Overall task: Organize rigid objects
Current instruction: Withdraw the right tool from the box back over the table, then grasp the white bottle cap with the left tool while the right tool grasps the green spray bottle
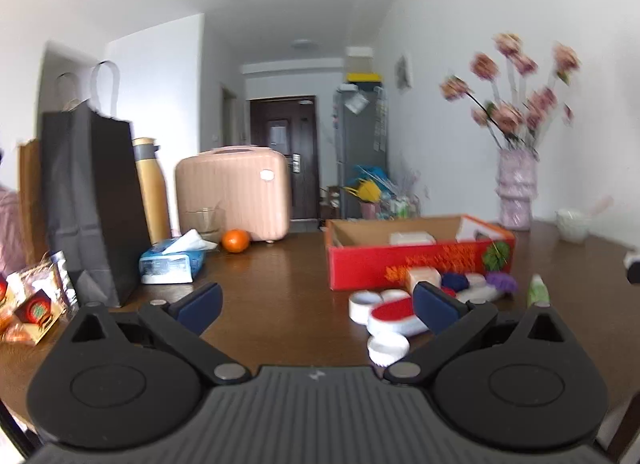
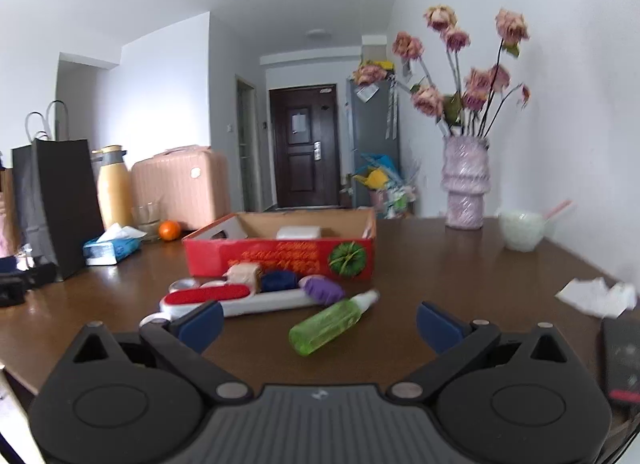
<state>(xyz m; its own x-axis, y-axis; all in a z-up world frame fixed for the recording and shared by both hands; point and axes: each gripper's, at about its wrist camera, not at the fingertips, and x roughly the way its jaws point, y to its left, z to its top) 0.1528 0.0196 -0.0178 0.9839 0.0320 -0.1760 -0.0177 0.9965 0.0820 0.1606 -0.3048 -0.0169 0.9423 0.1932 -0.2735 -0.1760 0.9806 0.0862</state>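
A red cardboard box [image 2: 280,260] [image 1: 420,264] stands open on the brown table, with a white item [image 2: 299,232] inside. In front of it lie a white brush with a red pad [image 2: 224,298] [image 1: 396,314], a beige block [image 2: 244,274], a dark blue piece [image 2: 278,280], a purple piece [image 2: 322,290] and tape rolls [image 1: 364,304]. A green spray bottle [image 2: 332,322] lies on its side just ahead of my right gripper [image 2: 318,322], which is open and empty. My left gripper [image 1: 318,304] is open too, left of the pile.
A black paper bag [image 1: 92,200], yellow flask [image 1: 150,188], tissue pack [image 1: 172,260], orange [image 1: 236,241] and pink case [image 1: 236,192] line the table's left. A vase of flowers [image 2: 466,180] and a white bowl [image 2: 522,230] stand at the back right. Crumpled paper [image 2: 596,296] and a dark device [image 2: 622,360] lie near right.
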